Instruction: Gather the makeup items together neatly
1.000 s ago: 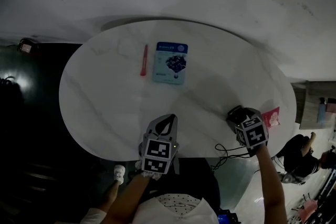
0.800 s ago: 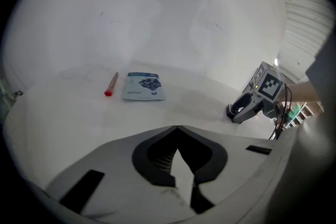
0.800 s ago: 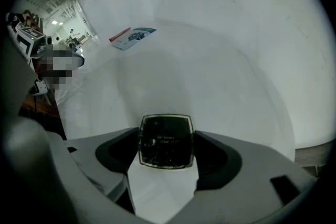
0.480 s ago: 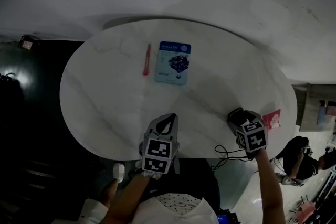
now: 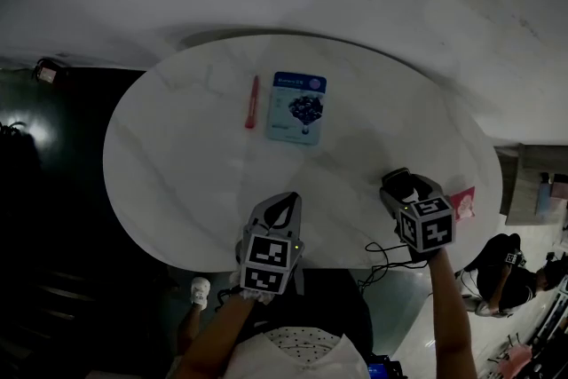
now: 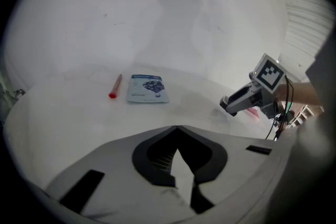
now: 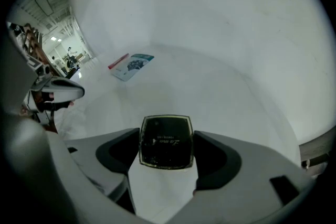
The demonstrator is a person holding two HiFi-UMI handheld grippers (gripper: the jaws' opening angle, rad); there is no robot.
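On the white oval table [image 5: 177, 164], a blue sachet [image 5: 299, 107] lies at the far side with a red lip pencil [image 5: 253, 102] just left of it. A pink packet [image 5: 463, 201] sits at the right edge. My right gripper [image 5: 395, 184] hovers near that packet. Its jaws have just been closing and are now shut on a black square compact [image 7: 165, 141], held off the tabletop. My left gripper [image 5: 286, 198] rests at the near edge, shut and holding nothing. The left gripper view shows the sachet [image 6: 147, 88], the pencil [image 6: 114, 86] and the right gripper [image 6: 231, 105].
A black cable [image 5: 382, 257] hangs below the table's near edge, under the right gripper. Dark floor lies to the left. People stand at the lower right [image 5: 506, 271]. A white wall rises behind the table.
The right gripper has moved left, toward the table's middle, and risen slightly with the compact in its jaws, uncovering more of the pink packet. The left gripper has stayed put.
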